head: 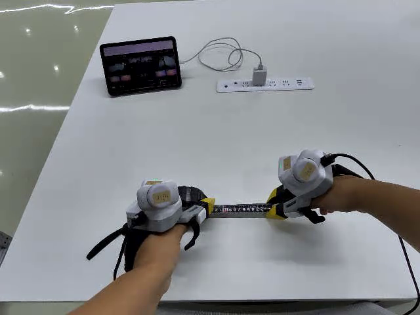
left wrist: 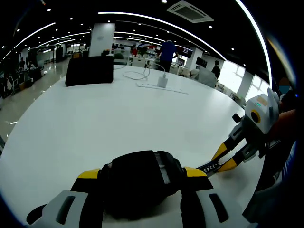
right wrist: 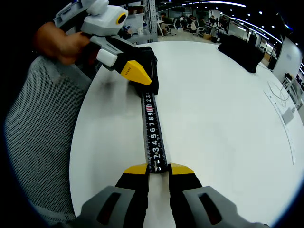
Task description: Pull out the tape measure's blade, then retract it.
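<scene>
Black tape measure case (left wrist: 137, 187) clamped between left gripper (left wrist: 141, 173) fingers, anchored on surface (head: 230, 131). Right gripper (right wrist: 159, 169) fingers pinch blade (right wrist: 152, 126) tip, taut between both. Pull looks partway, retract pending.

Head view looks steeply down over the table (head: 262, 131), left gripper view skims low toward the far tablet (left wrist: 89, 71), right gripper view runs close along the blade (right wrist: 153, 128), shared by all.
</scene>
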A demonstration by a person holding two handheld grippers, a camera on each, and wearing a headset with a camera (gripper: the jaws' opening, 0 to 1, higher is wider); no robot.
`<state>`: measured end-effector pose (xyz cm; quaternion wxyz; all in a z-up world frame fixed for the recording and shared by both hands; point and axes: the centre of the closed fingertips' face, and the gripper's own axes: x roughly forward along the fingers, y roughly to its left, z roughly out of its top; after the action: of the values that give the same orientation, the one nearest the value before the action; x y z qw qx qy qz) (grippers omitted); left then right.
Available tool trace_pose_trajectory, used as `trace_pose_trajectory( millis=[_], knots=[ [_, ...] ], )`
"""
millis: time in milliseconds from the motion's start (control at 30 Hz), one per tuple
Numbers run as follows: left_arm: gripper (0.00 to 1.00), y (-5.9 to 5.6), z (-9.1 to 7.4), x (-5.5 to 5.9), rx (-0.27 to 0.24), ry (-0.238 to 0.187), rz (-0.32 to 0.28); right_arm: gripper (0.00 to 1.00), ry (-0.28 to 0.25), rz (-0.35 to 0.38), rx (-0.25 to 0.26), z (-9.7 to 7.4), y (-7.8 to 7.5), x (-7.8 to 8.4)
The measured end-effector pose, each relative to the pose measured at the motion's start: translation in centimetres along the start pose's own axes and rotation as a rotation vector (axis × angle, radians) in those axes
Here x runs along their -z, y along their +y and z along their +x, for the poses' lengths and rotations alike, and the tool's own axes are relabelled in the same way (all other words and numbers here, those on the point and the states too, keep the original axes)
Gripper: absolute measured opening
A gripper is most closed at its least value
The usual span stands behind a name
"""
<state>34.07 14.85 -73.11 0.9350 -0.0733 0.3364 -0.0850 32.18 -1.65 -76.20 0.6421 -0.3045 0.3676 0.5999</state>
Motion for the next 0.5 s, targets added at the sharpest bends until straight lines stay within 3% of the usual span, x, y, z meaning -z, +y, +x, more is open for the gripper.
trace_pose_trajectory(
  millis=[500],
  knots=[
    [0.61,0.0,0.06,-0.02,-0.002,0.001,0.0,0.11,-0.012,-0.001,0.002,0.31,0.08,-0.67]
  ],
)
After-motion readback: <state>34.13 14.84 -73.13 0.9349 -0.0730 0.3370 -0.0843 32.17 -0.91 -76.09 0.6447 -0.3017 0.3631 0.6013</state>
